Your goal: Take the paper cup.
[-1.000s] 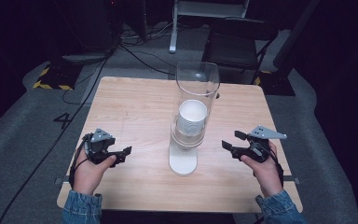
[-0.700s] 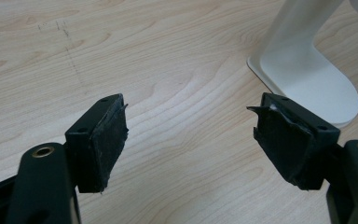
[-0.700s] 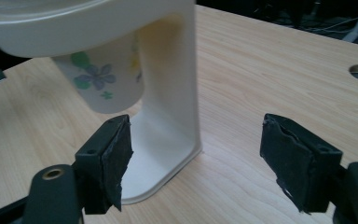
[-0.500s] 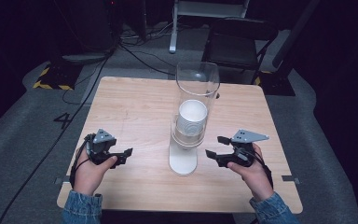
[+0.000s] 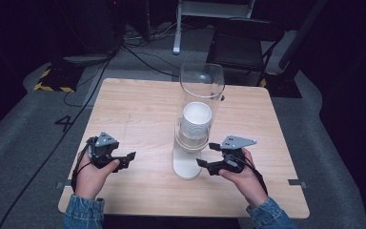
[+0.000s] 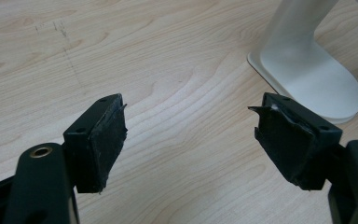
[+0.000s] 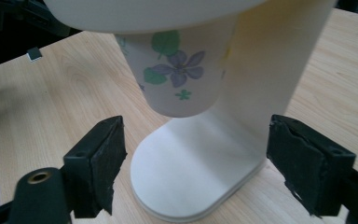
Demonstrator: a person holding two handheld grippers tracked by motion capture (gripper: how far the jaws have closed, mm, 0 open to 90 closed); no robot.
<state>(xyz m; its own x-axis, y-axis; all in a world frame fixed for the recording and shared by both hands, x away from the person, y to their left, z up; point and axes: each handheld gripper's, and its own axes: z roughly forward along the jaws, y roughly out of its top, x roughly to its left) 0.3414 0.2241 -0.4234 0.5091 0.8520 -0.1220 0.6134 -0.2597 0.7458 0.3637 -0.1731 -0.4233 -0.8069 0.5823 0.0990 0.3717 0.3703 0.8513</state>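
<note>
Paper cup (image 7: 179, 74) hangs just beyond the open right claw (image 7: 191, 172) (nothing gripped).

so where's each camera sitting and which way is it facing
High view: above the person's side, looking forward and down on the table; both hands, left gripper and right gripper show.
Left gripper view: on the left gripper, looking along its open jaws over the table to the dispenser's base.
Right gripper view: on the right gripper, jaws just opening, empty, facing the cup.
All three share the dispenser.
</note>
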